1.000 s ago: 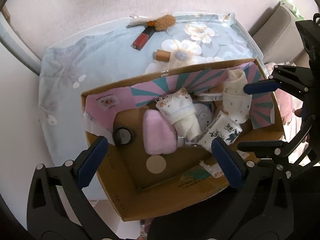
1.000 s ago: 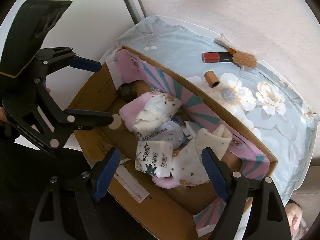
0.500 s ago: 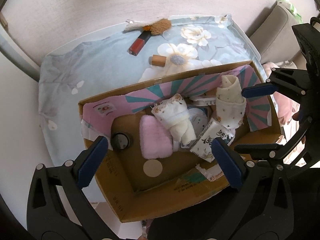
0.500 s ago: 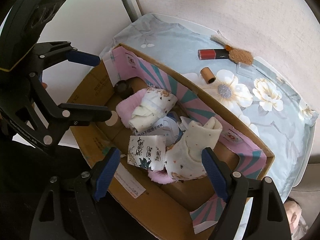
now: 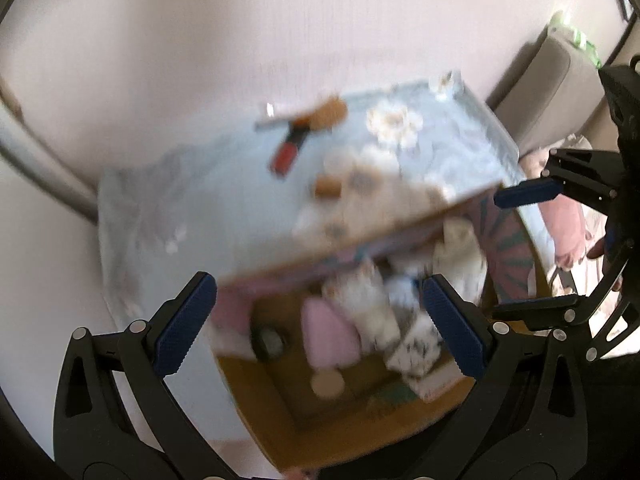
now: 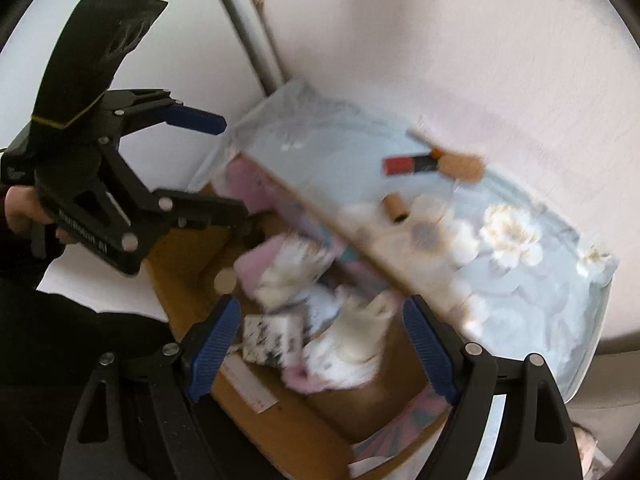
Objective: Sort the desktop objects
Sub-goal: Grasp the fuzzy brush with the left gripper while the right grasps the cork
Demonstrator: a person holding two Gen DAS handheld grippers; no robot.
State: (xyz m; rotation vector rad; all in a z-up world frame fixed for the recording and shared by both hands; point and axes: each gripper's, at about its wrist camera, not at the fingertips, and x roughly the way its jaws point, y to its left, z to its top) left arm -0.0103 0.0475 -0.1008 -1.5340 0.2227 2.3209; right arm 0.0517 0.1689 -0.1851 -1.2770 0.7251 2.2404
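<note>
Left gripper point(image 5: 318, 328): jaws wide apart, holding nothing; hovering above the near part of the cardboard box point(image 5: 280, 412)
Right gripper point(image 6: 320, 344): jaws wide apart, empty; hanging over the box's contents
Cardboard box: open on the desk point(image 5: 180, 208); pink and teal striped lining on the inner wall (both views motion-blurred)
Inside the box: pink soft piece point(image 5: 326, 336); white spotted cloth roll point(image 5: 370, 300) touching it; tissue pack point(image 6: 274, 340) with dark print; second pale cloth point(image 6: 352, 344) beside the pack; small dark round thing point(image 5: 270, 342) near the corner
On the desk, beyond the box: red lipstick tube point(image 6: 410, 165); brown puff brush point(image 6: 464, 166) touching its end; short tan cylinder point(image 6: 396, 208) nearer the box wall
Desk cover: pale blue cloth with white flowers point(image 6: 508, 236)
Person: a hand point(image 6: 20, 208) grasping the left gripper's handle
</note>
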